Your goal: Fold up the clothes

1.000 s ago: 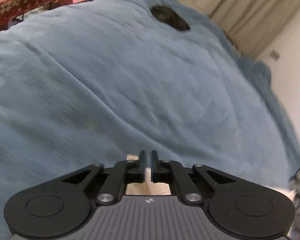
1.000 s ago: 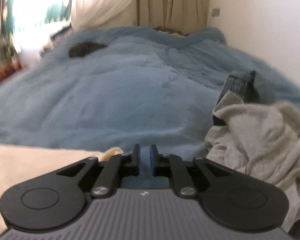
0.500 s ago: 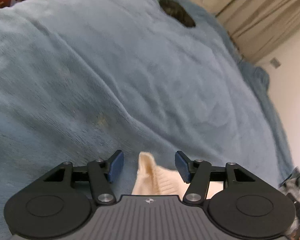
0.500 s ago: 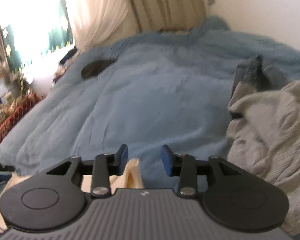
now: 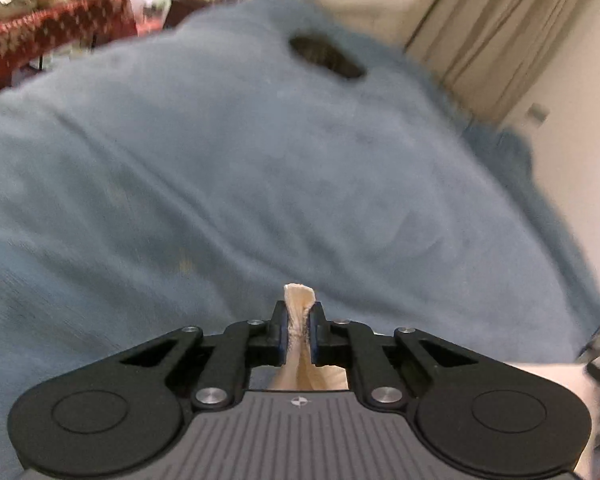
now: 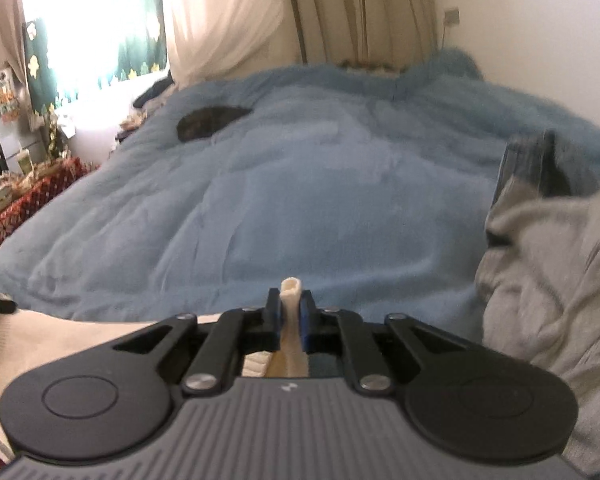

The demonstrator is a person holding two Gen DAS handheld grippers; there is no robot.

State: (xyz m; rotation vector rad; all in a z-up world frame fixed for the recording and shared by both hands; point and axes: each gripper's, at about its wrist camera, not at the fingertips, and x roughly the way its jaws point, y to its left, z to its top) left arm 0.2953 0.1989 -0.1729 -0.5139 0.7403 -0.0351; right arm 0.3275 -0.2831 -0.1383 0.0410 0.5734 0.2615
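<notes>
A cream knitted garment (image 6: pixel 60 340) lies at the near edge of a bed covered by a blue fleece blanket (image 6: pixel 320 208). My left gripper (image 5: pixel 299 326) is shut on a pinched fold of the cream garment (image 5: pixel 298 300), which sticks up between the pads. My right gripper (image 6: pixel 290 314) is shut on another fold of the same garment (image 6: pixel 291 292). Most of the garment is hidden under the gripper bodies.
A heap of grey clothes (image 6: pixel 548 280) with a dark blue piece (image 6: pixel 540 164) lies on the right of the bed. A dark object (image 6: pixel 208 122) rests far back on the blanket (image 5: pixel 260 180). A red-patterned table (image 5: pixel 52 36) stands at the left; curtains (image 6: pixel 360 12) and a wall stand behind.
Both grippers opened half a second ago around folds of the cream garment and have now shut on them. Both views have tilted up.
</notes>
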